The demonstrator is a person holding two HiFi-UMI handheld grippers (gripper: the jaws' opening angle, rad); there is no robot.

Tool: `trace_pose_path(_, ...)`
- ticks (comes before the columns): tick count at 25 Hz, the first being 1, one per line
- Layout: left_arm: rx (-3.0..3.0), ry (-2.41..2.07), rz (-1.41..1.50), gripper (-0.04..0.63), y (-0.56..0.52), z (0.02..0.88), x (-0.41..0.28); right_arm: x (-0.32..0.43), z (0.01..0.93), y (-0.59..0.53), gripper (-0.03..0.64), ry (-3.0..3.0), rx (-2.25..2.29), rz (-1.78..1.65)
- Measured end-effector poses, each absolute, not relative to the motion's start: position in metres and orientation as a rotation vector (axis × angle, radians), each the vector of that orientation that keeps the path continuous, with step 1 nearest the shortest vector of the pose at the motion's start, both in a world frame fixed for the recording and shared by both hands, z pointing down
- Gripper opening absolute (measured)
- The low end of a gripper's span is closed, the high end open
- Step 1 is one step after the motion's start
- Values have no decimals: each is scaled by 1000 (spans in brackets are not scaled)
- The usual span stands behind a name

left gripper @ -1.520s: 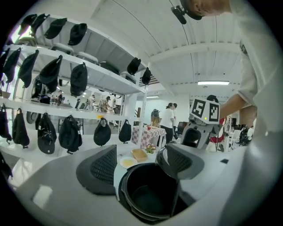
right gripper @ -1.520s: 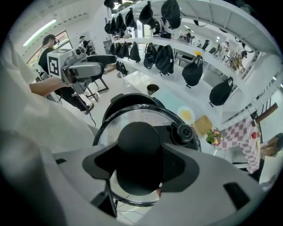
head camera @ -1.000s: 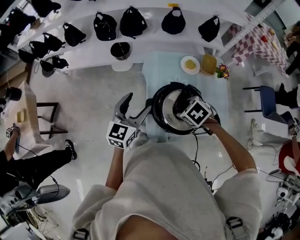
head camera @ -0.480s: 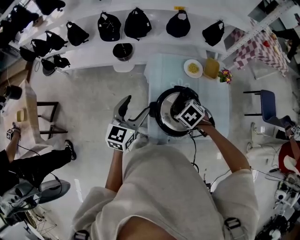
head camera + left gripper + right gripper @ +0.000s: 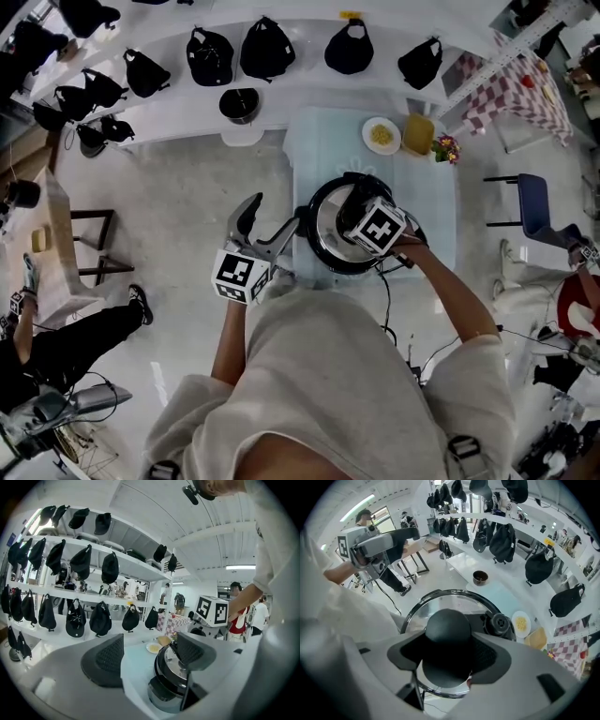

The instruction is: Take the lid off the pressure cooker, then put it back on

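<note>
No readable text, brand, number or sign in any view. Only printed marks: black-and-white square marker patterns on the cube of the left hand-held gripper and on the cube of the right hand-held gripper. These are coded blocks, no letters or digits. Pale marks on one black bag on the shelf are too small to read.
</note>
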State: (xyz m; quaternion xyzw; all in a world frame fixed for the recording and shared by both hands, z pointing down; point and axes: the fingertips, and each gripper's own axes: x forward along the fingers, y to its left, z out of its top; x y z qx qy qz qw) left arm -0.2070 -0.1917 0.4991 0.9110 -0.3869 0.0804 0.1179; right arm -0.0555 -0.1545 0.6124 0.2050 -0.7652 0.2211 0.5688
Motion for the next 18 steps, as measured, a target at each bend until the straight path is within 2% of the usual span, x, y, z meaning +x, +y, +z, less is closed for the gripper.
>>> trace_pose_path(14,2657,-1165,236,337,-195,495,-207,-61,612,-142,275,-1780,10,157)
trace_pose_path(18,2660,-1164,233,337,-195,495,-203,-61,613,-141,277,-1775,4,146)
